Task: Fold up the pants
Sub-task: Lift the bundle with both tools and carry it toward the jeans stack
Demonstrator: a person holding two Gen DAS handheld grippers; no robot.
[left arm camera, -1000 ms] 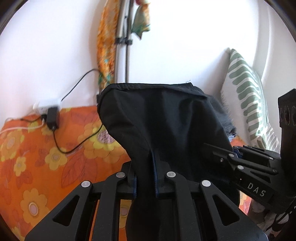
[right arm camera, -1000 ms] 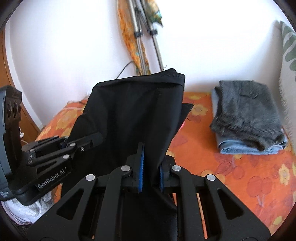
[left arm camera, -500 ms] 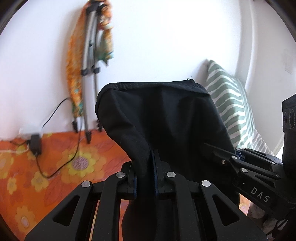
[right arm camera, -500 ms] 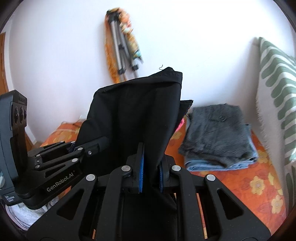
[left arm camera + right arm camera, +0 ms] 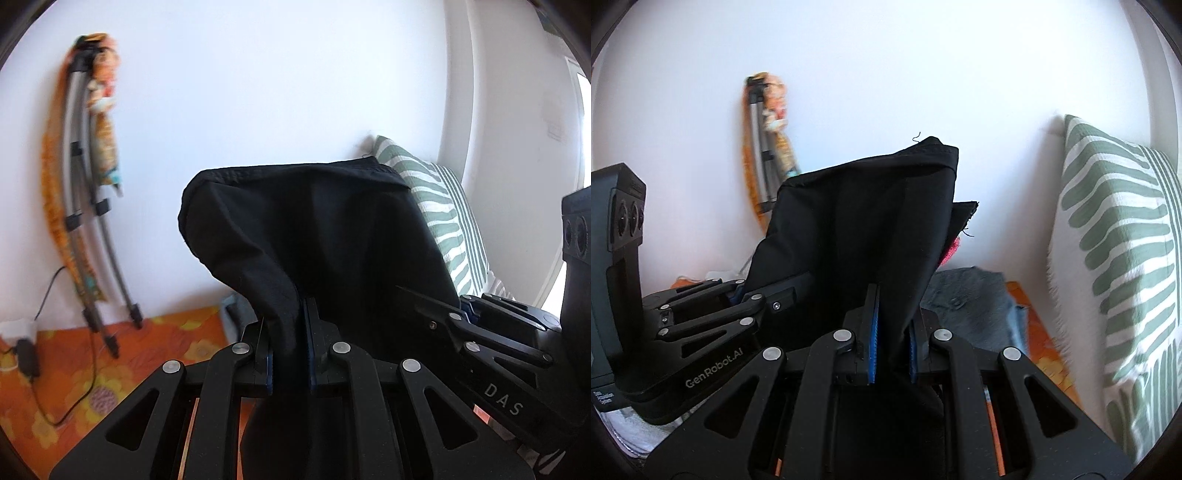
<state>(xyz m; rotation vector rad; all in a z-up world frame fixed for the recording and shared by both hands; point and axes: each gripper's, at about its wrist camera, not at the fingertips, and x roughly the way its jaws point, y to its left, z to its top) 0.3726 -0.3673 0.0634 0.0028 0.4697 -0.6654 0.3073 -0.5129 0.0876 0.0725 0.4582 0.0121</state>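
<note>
Black pants [image 5: 314, 236] hang pinched between both grippers, lifted in front of the white wall [image 5: 277, 92]. The left gripper [image 5: 290, 332] is clamped on a bunched fold of the cloth, and the right gripper [image 5: 892, 325] is clamped on another fold, its blue pads [image 5: 873, 343] pressing the fabric from both sides. In each wrist view the other gripper shows beside the pants, close against the cloth.

Compared with a second ago, both views have climbed the wall: the orange flowered bedspread [image 5: 74, 369] that filled the lower left of the left view now shows only as a strip below the pants, and the tripod [image 5: 85, 206] draped with patterned cloth, leaning on the wall, has slid to the left of the pants and lower in the frame. The grip on the pants looks unchanged.

Right of the pants stands a green-and-white striped pillow [image 5: 1126, 258]. A folded stack of grey and blue clothes [image 5: 971, 299] lies on the bedspread, partly hidden behind the pants' right edge. The hanging cloth blocks most of the bed ahead.
</note>
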